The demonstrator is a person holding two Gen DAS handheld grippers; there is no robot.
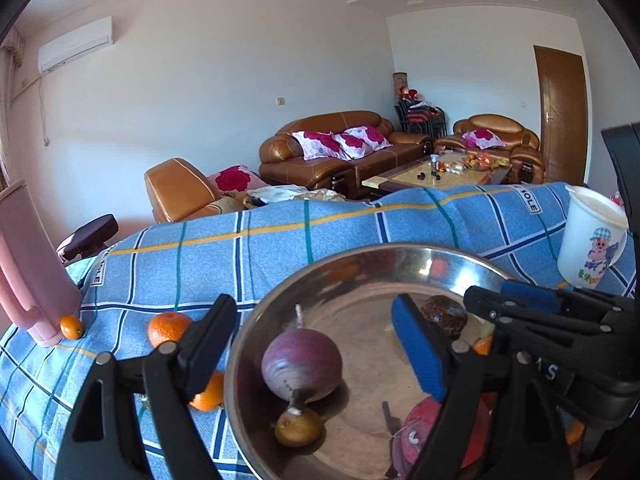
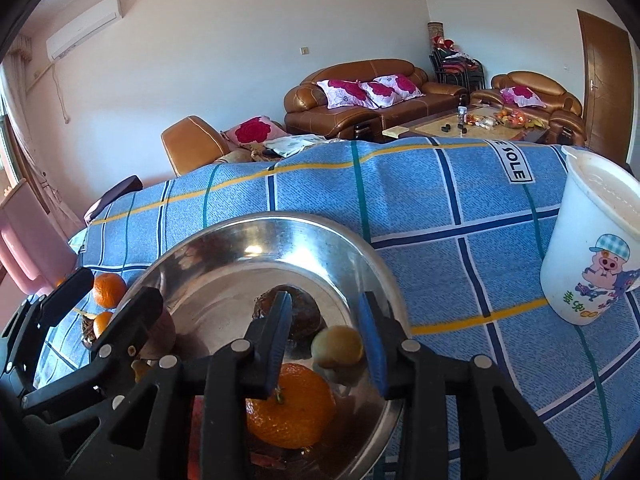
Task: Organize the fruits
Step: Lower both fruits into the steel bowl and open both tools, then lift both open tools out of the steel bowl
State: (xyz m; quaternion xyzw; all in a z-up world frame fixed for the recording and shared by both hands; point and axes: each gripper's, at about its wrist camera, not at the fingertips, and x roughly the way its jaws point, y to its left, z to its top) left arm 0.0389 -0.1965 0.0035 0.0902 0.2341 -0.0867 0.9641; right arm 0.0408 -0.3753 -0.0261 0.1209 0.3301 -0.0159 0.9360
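While a checked blue cloth (image 2: pixel 420 216) covers the table, a steel bowl (image 2: pixel 224 240) sits on it, holding an onion (image 1: pixel 302 364) lying stem toward the far rim, and an orange (image 2: pixel 290 406). Left gripper (image 1: pixel 320 344) gapes wide, straddling the bowl's rim, empty; right gripper (image 2: pixel 326 340) hangs narrowly parted above the orange. A white cup (image 2: pixel 592 252) stands right.

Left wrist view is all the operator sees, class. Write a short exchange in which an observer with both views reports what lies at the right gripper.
Operator: Is anything between the right gripper fingers?
Observer: Yes, a small yellow-green fruit sits between them. The jaws are open and not pinching it.
Operator: Anything else under it in the steel bowl?
Observer: A whole orange, stem showing, lies nearer the camera, partly under the left-hand finger.
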